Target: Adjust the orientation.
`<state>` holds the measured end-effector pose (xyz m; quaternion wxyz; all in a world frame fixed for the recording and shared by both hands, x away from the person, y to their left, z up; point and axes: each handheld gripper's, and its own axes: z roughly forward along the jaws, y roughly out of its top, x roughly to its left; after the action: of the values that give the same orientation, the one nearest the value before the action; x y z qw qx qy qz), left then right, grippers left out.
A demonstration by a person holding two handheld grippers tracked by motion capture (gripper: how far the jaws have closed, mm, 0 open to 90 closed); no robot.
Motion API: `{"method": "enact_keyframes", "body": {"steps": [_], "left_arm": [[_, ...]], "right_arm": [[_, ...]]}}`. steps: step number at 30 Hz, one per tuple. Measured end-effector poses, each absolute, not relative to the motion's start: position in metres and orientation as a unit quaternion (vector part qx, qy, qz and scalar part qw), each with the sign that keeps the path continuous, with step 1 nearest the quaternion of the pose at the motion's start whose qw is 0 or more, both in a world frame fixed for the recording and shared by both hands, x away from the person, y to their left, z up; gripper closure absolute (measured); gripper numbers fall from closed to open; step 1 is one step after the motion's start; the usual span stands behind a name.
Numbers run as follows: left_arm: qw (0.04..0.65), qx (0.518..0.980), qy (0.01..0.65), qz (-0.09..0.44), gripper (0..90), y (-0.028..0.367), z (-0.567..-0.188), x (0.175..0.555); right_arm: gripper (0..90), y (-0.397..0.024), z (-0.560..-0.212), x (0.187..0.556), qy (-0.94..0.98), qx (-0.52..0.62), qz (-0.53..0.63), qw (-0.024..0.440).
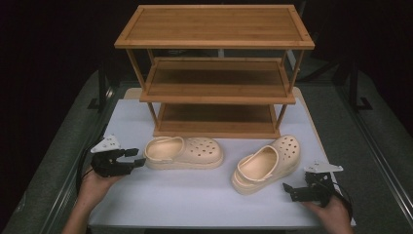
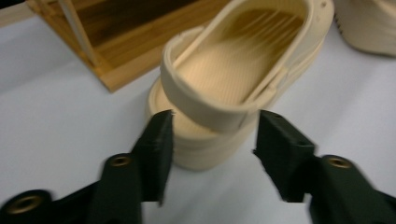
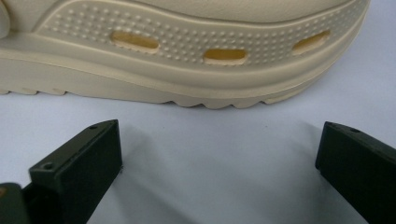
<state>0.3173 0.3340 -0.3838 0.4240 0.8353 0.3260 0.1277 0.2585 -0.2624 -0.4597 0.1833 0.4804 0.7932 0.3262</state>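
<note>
Two cream foam clogs with perforated toes lie on the white table mat before a three-shelf bamboo rack point(image 1: 214, 73), likely bound for its shelves. The left gripper point(image 1: 139, 158) straddles the heel of the left clog point(image 1: 185, 152); its pads flank the heel strap point(image 2: 205, 109), partly closed, though whether they press yet I cannot tell. The heel suits a firm pinch. The right gripper point(image 1: 288, 187) rests with jaws spread wide, the right clog point(image 1: 265, 163) sole-side just ahead, untouched.
</note>
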Motion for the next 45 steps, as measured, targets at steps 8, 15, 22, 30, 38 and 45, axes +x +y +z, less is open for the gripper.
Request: {"method": "enact_keyframes", "body": {"steps": [8, 15, 22, 30, 38, 45], "left_arm": [[0.427, 0.837, 0.323, 0.107, 84.8, 0.332, -0.372, 0.341], [0.422, 0.844, 0.317, 0.095, 90.0, 0.326, -0.366, 0.369], [0.416, 0.842, 0.328, 0.097, 90.0, 0.319, -0.371, 0.400], [0.423, 0.836, 0.342, 0.070, 90.0, 0.314, -0.401, 0.422], [0.393, 0.856, 0.334, 0.048, 90.0, 0.306, -0.414, 0.426], [0.386, 0.858, 0.335, 0.046, 90.0, 0.307, -0.413, 0.420]], "right_arm": [[0.1, -0.263, -0.460, 0.259, 0.793, 0.480, 0.326, 0.183], [0.1, -0.263, -0.460, 0.259, 0.793, 0.480, 0.327, 0.183], [0.0, -0.263, -0.460, 0.259, 0.793, 0.481, 0.327, 0.182], [0.1, -0.263, -0.460, 0.259, 0.793, 0.481, 0.327, 0.182], [0.1, -0.263, -0.460, 0.259, 0.793, 0.481, 0.327, 0.182], [0.1, -0.263, -0.460, 0.259, 0.793, 0.481, 0.327, 0.182]]}}
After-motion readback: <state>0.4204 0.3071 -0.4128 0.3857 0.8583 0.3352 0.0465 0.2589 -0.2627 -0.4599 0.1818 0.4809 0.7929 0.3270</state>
